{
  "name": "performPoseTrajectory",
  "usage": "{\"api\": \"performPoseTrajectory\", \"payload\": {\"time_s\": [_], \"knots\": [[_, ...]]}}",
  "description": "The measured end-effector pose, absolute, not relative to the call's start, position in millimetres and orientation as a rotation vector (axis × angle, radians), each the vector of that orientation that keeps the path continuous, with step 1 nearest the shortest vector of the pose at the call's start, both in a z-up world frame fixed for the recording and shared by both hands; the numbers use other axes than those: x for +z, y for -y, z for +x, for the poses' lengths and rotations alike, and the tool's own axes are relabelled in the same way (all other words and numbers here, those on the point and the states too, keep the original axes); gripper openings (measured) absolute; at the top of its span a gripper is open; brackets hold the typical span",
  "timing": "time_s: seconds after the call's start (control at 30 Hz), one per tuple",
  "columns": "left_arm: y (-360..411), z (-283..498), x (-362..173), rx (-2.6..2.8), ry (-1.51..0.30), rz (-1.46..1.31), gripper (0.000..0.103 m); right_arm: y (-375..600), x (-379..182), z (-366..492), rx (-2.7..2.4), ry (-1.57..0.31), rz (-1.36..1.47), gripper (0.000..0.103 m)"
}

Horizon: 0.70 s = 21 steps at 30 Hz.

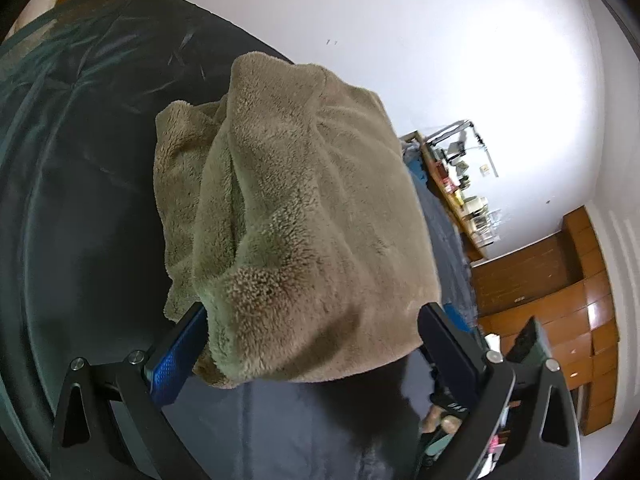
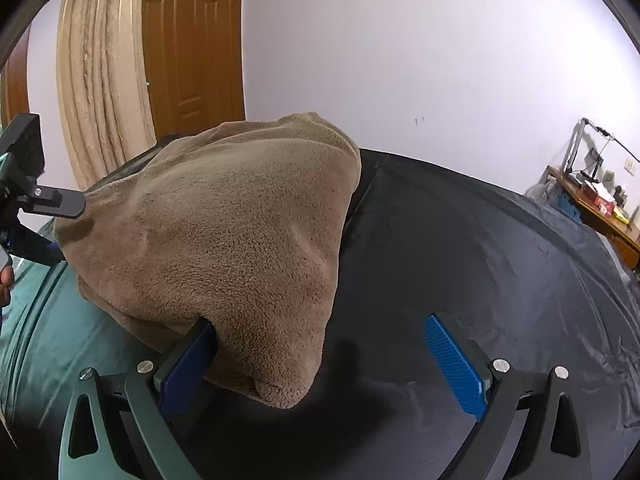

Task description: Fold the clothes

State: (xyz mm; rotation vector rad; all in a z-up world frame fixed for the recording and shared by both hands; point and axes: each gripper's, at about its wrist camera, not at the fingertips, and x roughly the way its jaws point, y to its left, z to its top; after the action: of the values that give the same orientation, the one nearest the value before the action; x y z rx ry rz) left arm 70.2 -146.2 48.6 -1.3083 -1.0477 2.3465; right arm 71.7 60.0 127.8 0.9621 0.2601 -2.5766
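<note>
The left gripper (image 1: 312,344) has its two fingers spread wide, with a thick fold of the brown fleece garment (image 1: 304,208) bulging between the blue pads (image 1: 176,360) and draped over the left one; whether it is truly pinched cannot be told. The right gripper (image 2: 320,364) is likewise spread: the fleece (image 2: 224,248) hangs over its left finger alone, while the right pad (image 2: 456,372) stands bare and apart from the cloth. The garment is lifted in a bunched heap above the dark bedsheet (image 2: 480,248), near its teal edge (image 2: 44,340).

Only the left wrist view shows the wooden drawers (image 1: 560,300). The right wrist view alone shows the door (image 2: 192,40), the beige curtain (image 2: 100,80) and the other gripper touching the fleece. A cluttered desk (image 2: 592,200) stands by the far wall.
</note>
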Motion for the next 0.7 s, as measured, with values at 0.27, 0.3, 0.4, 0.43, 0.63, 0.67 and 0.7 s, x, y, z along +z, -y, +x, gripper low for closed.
{"api": "performPoseTrajectory", "payload": {"time_s": [0.27,0.3,0.4,0.43,0.63,0.67,0.7], "knots": [[153,67,54,2.280,1.154,-1.247,0.103,-60,126,72,-2.574,-0.244,0.959,0.102],[152,65,54,2.280,1.155,-1.243,0.103,-60,125,72,-2.572,-0.244,0.962,0.102],[150,60,52,2.299,1.155,-1.249,0.087,-60,124,72,-2.571,-0.249,0.965,0.102],[151,55,49,2.294,1.175,-1.278,0.070,-59,124,72,-2.571,-0.251,0.964,0.102],[157,60,37,2.301,1.236,-1.320,0.027,-60,124,72,-2.578,-0.246,0.963,0.102],[156,64,38,2.316,1.229,-1.315,0.025,-60,124,72,-2.580,-0.245,0.963,0.102],[155,68,39,2.332,1.222,-1.309,0.025,-60,125,72,-2.581,-0.245,0.963,0.102]]}}
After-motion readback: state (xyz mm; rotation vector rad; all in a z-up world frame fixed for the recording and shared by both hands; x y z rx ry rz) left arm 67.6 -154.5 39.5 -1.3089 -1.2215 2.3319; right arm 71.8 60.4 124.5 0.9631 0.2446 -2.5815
